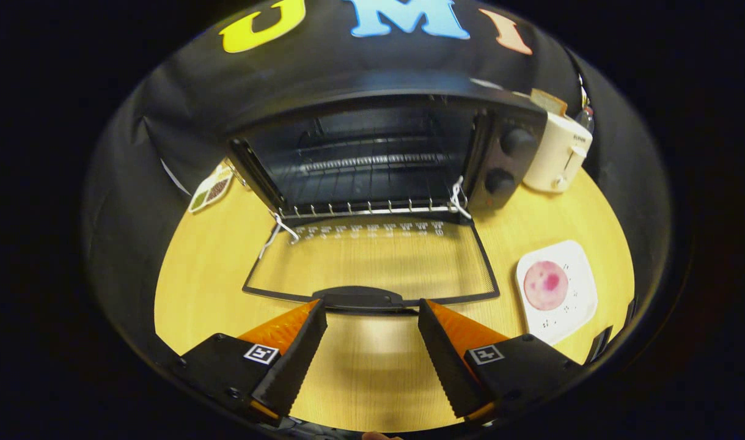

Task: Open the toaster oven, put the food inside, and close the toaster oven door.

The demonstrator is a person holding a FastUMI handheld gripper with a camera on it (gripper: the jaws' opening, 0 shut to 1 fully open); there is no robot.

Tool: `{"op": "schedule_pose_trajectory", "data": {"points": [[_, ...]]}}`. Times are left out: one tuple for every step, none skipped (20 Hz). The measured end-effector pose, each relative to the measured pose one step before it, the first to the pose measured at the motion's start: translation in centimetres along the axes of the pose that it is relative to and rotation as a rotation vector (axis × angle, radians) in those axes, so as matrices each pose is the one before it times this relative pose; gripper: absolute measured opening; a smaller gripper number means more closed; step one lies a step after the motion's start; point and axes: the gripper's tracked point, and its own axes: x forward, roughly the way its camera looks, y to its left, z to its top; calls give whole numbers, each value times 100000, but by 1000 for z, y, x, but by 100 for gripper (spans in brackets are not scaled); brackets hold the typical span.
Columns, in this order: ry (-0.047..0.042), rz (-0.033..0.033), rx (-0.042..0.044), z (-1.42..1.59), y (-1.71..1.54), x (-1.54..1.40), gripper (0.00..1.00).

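A: So, where does the oven (pixel 384 153) sit?

B: At the back of the wooden table (pixel 213 287), against the cloth wall. It is a dark, boxy metal thing, and its door (pixel 372 263) is folded flat down onto the table toward the gripper (pixel 372 315).

A: What is the door like?

B: A glass pane in a thin dark frame, the wood grain showing through it. A curved dark handle (pixel 363 298) runs along its near edge. Inside the oven a wire rack (pixel 372 205) spans the opening, its front bar shiny. Two round knobs (pixel 510 160) sit one above the other on the oven's right panel.

A: And the fingers?

B: Spread wide, holding nothing. Their inner faces are ribbed, and the tips lie just short of the handle, one to each side of it.

A: The food?

B: Right of the door, on a white, rounded-square plate (pixel 574 305): a flat round pinkish slice (pixel 546 285). A cream toaster (pixel 558 156) stands right of the oven, and a small card (pixel 211 189) lies to its left.
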Motion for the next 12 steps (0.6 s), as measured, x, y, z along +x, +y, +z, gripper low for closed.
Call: {"op": "schedule_pose_trajectory", "data": {"points": [[1463,566,1195,-572,-205,35,96],[226,196,-275,-288,-165,-201,95],[298,-258,-1343,-361,-286,-242,96],[317,-184,-1495,-93,-246,-200,95],[298,-145,-1265,-245,-238,-234,95],[-121,247,-930,-61,-305,-341,96],[37,642,-1101,-187,-196,-359,96],[-442,726,-1733,-52,-222,-475,97],[-706,899,-2068,-91,-293,-472,97],[-756,645,-1494,-3,-410,-511,97],[-459,296,-1198,-56,-572,-642,97],[-427,-284,-901,8,-729,-697,97]]}}
